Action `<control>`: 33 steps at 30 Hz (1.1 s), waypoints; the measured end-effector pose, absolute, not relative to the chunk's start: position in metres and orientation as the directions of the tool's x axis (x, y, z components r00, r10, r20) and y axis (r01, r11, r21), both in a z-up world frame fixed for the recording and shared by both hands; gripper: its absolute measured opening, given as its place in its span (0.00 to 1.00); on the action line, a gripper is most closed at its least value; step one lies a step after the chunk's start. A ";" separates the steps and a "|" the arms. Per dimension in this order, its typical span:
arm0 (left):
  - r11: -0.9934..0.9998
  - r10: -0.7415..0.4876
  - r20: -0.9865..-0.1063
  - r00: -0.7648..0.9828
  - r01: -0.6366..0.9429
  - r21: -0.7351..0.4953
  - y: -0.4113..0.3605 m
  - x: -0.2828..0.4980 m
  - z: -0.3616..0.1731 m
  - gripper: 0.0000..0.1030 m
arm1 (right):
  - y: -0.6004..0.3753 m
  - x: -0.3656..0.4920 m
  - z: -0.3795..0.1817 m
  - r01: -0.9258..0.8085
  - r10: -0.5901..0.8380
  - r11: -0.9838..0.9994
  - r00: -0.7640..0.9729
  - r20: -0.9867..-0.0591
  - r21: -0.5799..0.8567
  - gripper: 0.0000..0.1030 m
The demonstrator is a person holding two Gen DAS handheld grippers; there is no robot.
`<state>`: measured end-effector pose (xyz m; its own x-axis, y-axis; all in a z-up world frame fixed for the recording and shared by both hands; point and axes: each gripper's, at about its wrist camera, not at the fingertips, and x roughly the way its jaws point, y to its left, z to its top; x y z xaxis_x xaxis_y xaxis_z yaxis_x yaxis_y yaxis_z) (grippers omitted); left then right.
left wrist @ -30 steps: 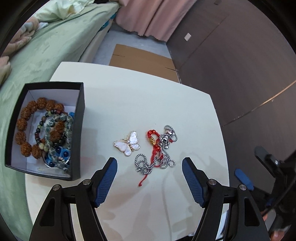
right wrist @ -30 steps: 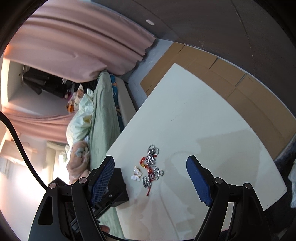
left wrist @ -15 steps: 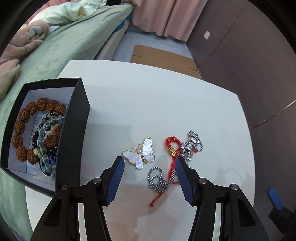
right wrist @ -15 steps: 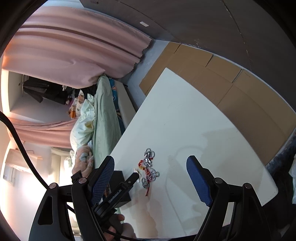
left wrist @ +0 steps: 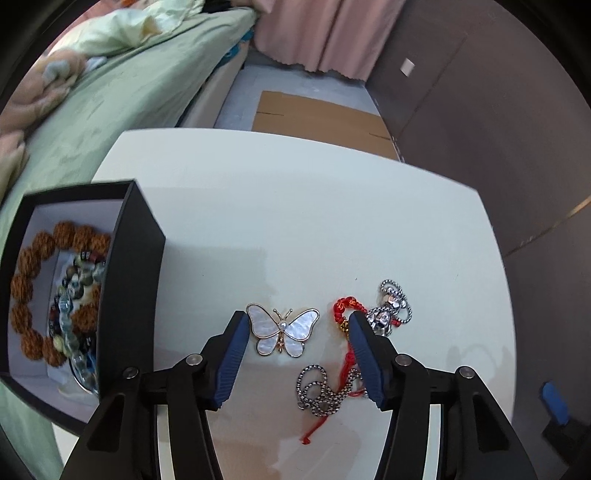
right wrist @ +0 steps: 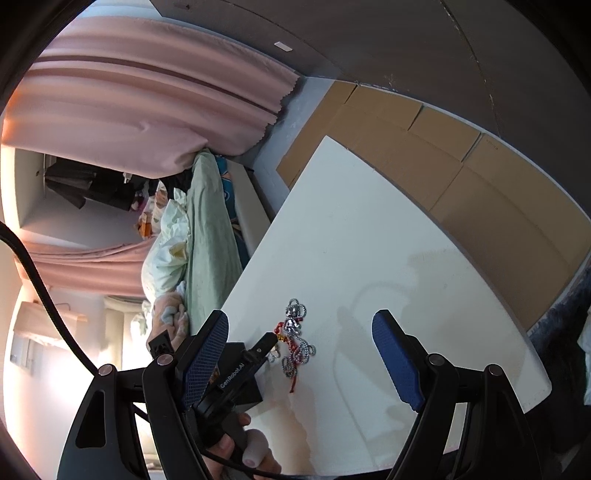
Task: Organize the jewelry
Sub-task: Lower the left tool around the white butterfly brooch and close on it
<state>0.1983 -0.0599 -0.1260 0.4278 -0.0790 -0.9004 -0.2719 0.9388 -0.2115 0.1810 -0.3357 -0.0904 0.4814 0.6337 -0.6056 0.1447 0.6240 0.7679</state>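
Note:
A pearl-white butterfly brooch (left wrist: 282,329) lies on the white table (left wrist: 295,221), between the blue pads of my open left gripper (left wrist: 295,325), close above the surface. To its right lies a tangle of red cord, silver chain and silver charm (left wrist: 354,347); the right finger (left wrist: 364,354) overlaps it. The tangle also shows in the right wrist view (right wrist: 295,343). My right gripper (right wrist: 301,354) is open and empty, held high above the table. A black box (left wrist: 125,280) at left holds brown and glass bead bracelets (left wrist: 55,295).
A bed with green bedding (left wrist: 110,96) runs along the table's left side. Flattened cardboard (left wrist: 321,118) lies on the floor beyond the far edge. Pink curtains (left wrist: 321,33) hang behind. The left gripper body and the hand holding it (right wrist: 236,373) show in the right wrist view.
My left gripper has moved forward and down over the table, narrowed its opening, and now brackets the butterfly brooch. The right gripper has risen and tilted slightly, staying open.

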 end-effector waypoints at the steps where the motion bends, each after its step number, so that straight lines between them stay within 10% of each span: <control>1: 0.948 -0.068 -0.904 0.423 -0.255 -0.191 -0.062 0.201 -0.126 0.56 | -0.336 0.181 -0.090 0.146 0.633 0.624 0.482 -0.606 0.768 0.78; 33: 0.994 0.041 -0.908 0.417 -0.111 -0.006 -0.078 0.195 -0.133 0.56 | -0.327 0.184 -0.098 0.154 0.638 0.631 0.455 -0.621 0.761 0.78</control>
